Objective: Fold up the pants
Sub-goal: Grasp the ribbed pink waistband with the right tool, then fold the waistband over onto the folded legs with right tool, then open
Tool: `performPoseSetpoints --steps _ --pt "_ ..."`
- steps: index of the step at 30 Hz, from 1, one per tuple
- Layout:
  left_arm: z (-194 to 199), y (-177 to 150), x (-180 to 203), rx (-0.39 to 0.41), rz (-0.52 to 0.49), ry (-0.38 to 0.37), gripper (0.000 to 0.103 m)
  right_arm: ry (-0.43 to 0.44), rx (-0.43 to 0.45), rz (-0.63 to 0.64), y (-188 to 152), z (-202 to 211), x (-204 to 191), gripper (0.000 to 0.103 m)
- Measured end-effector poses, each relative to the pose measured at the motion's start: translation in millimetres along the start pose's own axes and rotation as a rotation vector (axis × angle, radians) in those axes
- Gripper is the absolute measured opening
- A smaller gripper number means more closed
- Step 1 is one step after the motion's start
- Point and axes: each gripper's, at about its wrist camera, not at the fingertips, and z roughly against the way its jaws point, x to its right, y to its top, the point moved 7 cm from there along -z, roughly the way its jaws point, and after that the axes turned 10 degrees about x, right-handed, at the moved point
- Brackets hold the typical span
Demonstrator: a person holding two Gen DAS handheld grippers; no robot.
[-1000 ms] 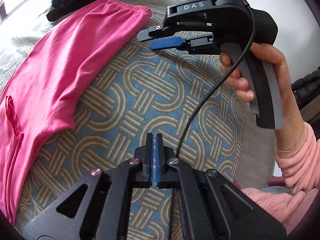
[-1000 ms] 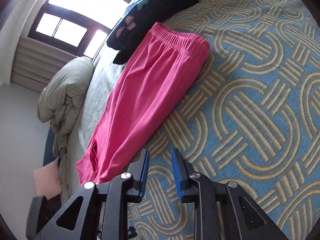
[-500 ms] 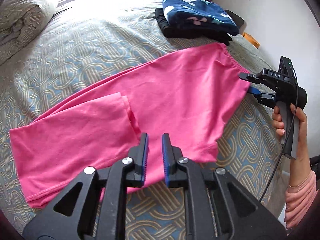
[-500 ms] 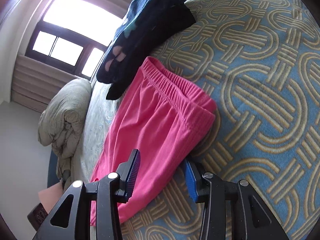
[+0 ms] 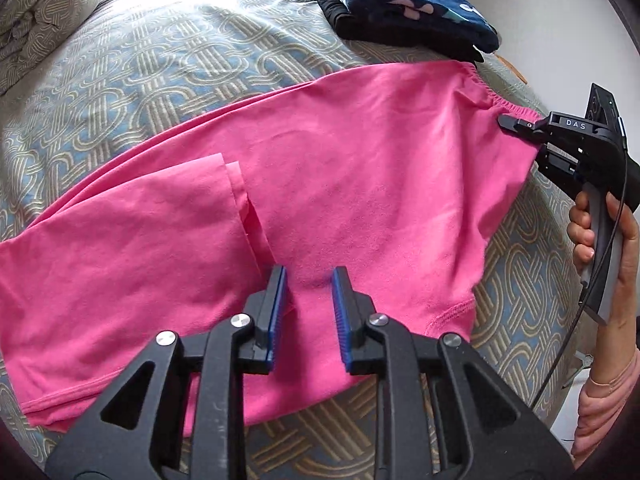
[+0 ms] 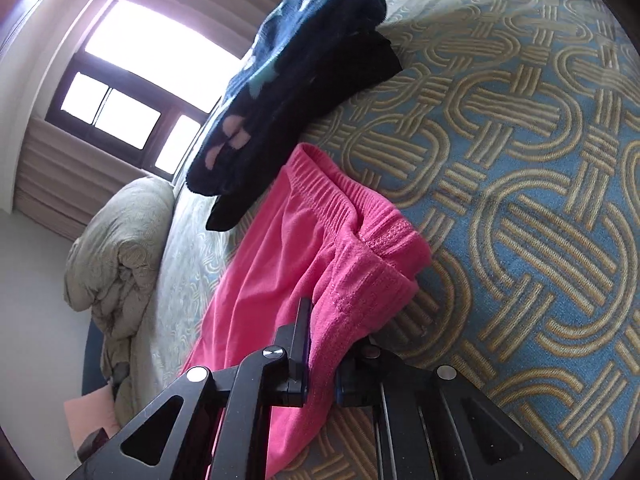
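**Operator:** While the bed (image 5: 168, 80) carries everything, where do the pink pants (image 5: 360, 184) lie and how far is the fold?

**Technician:** Pants lie flat across the bed, taken here as the landmark. Legs appear stacked, one on the other. The leg end is folded back over the middle, its cuff edge lying on the thigh area. I judge the lengthwise fold and one cross fold as done; at least one more cross fold, waistband end over the middle, remains.

**Operator:** Other items on the bed?

**Technician:** A rolled duvet (image 6: 116, 248) at the bed's window end. A dark folded stack (image 5: 404, 12) at the bed's far corner, just beyond the waistband (image 6: 344, 208).

**Operator:** Fingers?

**Technician:** Right gripper (image 6: 320, 376): fingers closed on the waistband corner at the bed's side edge; fabric bunches between them and lifts slightly. Left gripper (image 5: 306, 312): fingers spread apart above the pants at the bed's near edge, just beside the folded cuff. Contact with the cloth cannot be confirmed.

**Operator:** Changes from earlier frames?

**Technician:** Half a second ago the right fingers straddled the waistband corner, spread wide; they have since clamped it. The left fingers were nearly together; they have since widened and sit further in over the fabric. One second ago both grippers were over bare bedspread, off the pants.
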Motion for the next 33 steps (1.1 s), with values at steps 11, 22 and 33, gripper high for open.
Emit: performPoseSetpoints --steps 11,22,33 --pt "61.9 6.5 -59.5 0.132 0.278 -0.117 0.046 0.087 0.093 0.466 -25.4 37.7 -138.9 0.007" --pt "80.1 -49.5 -160.2 0.157 0.606 -0.137 0.049 0.213 -0.177 1.338 -278.1 -5.0 -257.6 0.007" --pt "72.8 -49.1 -158.5 0.145 0.601 -0.211 0.052 0.100 -0.105 1.727 -331.8 -6.9 -235.0 0.010"
